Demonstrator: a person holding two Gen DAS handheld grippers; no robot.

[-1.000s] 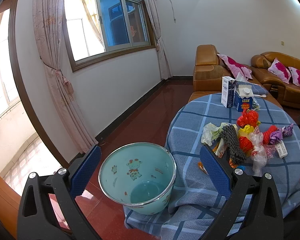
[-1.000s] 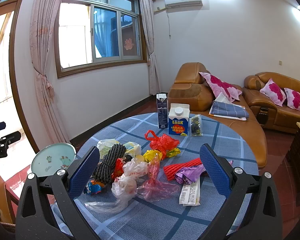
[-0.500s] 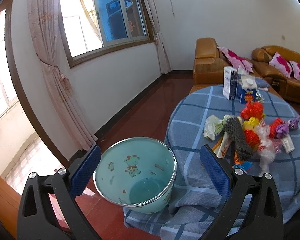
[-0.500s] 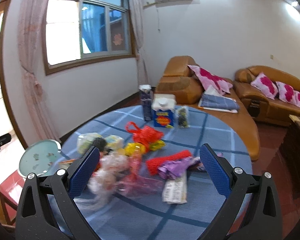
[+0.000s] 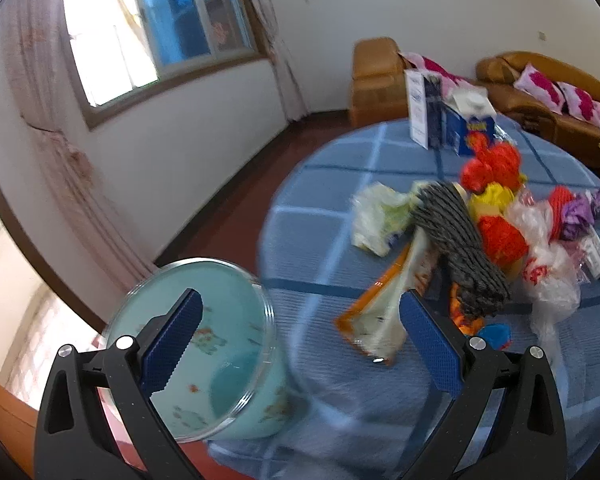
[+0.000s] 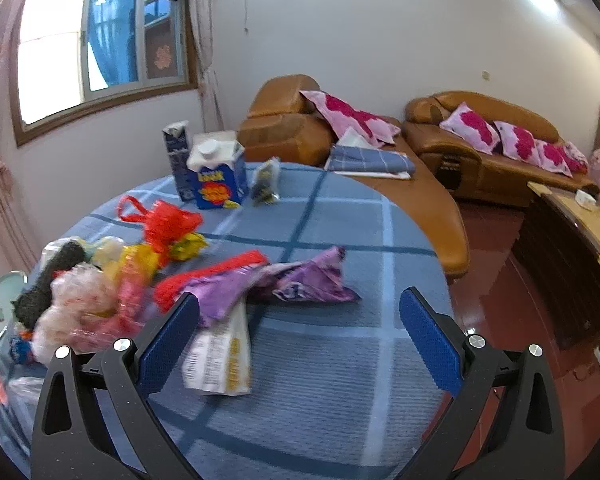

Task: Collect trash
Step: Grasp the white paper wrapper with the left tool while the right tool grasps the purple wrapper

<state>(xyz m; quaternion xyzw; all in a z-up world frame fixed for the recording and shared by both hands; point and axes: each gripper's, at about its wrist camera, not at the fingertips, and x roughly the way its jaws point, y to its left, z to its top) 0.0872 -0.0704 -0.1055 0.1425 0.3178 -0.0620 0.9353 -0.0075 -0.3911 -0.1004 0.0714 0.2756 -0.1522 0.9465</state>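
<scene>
Blue checked tabletop [image 6: 340,360] carries a trash pile [image 6: 100,280] of thin bags and wrappers at 9–10 o'clock in the right view: light, soft, slippery, so I'd pinch a bunched fold or the flat white wrapper's [image 6: 216,356] edge. Both claws spread wide, holding nothing: left claw [image 5: 300,344], right claw [image 6: 300,344]. Only the left view shows the bin's [image 5: 204,360] inside at 7 o'clock and the orange packet [image 5: 380,320]; only the right shows the purple wrapper [image 6: 312,280] spread flat.

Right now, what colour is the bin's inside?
Pale turquoise bin with small cartoon prints; left wrist view shows it best.
</scene>
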